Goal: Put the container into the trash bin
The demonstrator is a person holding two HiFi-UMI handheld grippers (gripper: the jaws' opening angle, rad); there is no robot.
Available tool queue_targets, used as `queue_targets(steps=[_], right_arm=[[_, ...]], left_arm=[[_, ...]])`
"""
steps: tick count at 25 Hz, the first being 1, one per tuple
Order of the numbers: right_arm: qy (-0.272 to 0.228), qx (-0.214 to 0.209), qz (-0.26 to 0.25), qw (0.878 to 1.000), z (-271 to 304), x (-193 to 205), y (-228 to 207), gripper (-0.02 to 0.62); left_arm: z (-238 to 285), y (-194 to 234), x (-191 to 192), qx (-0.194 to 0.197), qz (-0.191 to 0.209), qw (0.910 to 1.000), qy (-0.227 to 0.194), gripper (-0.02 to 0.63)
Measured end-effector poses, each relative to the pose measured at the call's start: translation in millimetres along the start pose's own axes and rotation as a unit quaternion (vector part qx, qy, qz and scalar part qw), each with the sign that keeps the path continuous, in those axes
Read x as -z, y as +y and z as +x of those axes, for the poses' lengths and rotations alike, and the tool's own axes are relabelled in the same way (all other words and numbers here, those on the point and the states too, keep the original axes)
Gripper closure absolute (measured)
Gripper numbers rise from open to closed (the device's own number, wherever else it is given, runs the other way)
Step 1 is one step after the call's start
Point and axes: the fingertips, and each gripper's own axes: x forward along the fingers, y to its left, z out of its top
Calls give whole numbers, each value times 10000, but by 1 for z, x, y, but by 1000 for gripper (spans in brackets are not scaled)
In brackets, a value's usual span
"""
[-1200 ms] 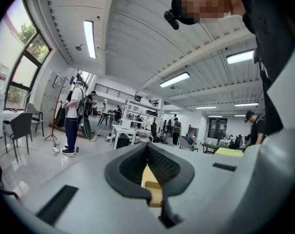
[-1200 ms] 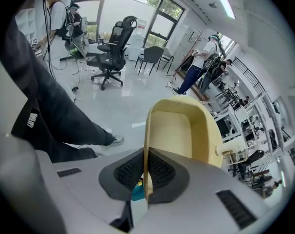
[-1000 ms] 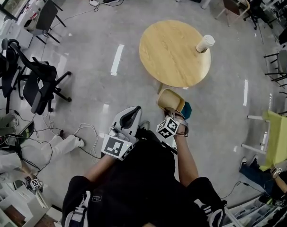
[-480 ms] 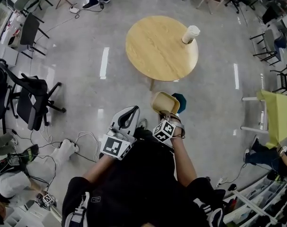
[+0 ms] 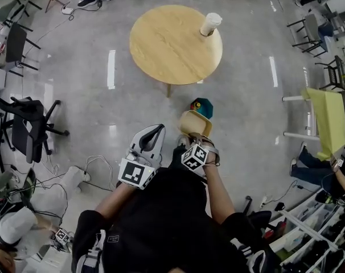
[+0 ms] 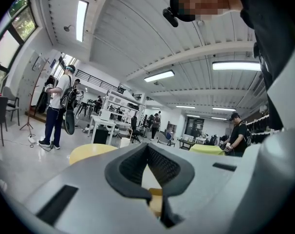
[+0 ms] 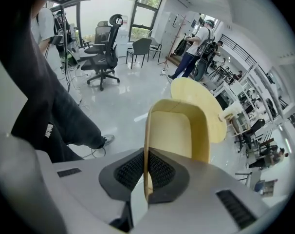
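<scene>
The container [image 5: 195, 123] hangs above the floor, one wall pinched in the right gripper's [image 7: 145, 177] closed jaws. The bin [image 5: 202, 106], half hidden behind it a second ago, now shows just beyond it, so the drop looks close. The left gripper [image 5: 152, 138] is closed and empty. No writing is readable.

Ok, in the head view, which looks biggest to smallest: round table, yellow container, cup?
Biggest: round table.
Middle: yellow container, though being nearer the camera makes it look bigger.
Smallest: cup.
</scene>
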Motion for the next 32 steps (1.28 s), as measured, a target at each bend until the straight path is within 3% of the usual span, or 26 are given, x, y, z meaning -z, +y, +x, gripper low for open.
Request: queue_targets(steps=[11,17,24,28,29,30,32], right_arm=[[474,-626,-62,9969,48,147,-38,561],[676,-791,-459,9935,79,212,-68,561],[728,-998,-703,9899,119,228,-83,561],[779,-826,-787,9904,142,237,-97,558],[774,-769,-741,9913,147,238,-102,512],[761,-727,-671,9922,150,238,-105,397],[712,-653,-521,9940,154,236,-110,368]], left_arm=[[92,-75,24,-305,-55,9995,33,597],[133,-116,38,-553,-106,9983,117,597],[148,-124,55,-809,-144,9963,260,597],[152,-128,59,-909,-156,9952,335,597],[153,-128,60,-932,-147,9949,357,597],[153,-128,61,-956,-136,9946,379,597],[151,-126,65,-1001,-125,9940,411,597]])
